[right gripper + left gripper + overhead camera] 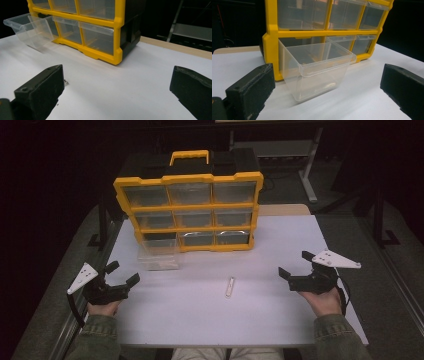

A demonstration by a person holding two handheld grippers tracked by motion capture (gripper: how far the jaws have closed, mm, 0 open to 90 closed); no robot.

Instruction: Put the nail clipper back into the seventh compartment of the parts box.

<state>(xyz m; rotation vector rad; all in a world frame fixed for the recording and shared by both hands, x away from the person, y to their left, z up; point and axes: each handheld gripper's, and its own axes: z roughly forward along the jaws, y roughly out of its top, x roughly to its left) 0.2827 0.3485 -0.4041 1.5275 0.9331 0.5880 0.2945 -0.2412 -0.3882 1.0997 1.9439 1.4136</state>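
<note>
A yellow and black organizer (189,206) with clear drawers stands at the back of the white table (210,315). Its bottom-left drawer (159,254) is pulled out onto the table; this clear drawer (317,67) sits straight ahead in the left gripper view. A small pale bar-shaped part (229,287) lies on the table's middle. My left gripper (122,272) rests at the left edge, open, holding nothing. My right gripper (296,264) rests at the right, open, also holding nothing. The organizer (100,30) and the pulled-out drawer (27,28) appear in the right gripper view.
A wooden board edge (282,209) shows behind the table at the right. A grey desk frame (310,165) stands in the dark background. The person's sleeves (97,337) come in from the bottom.
</note>
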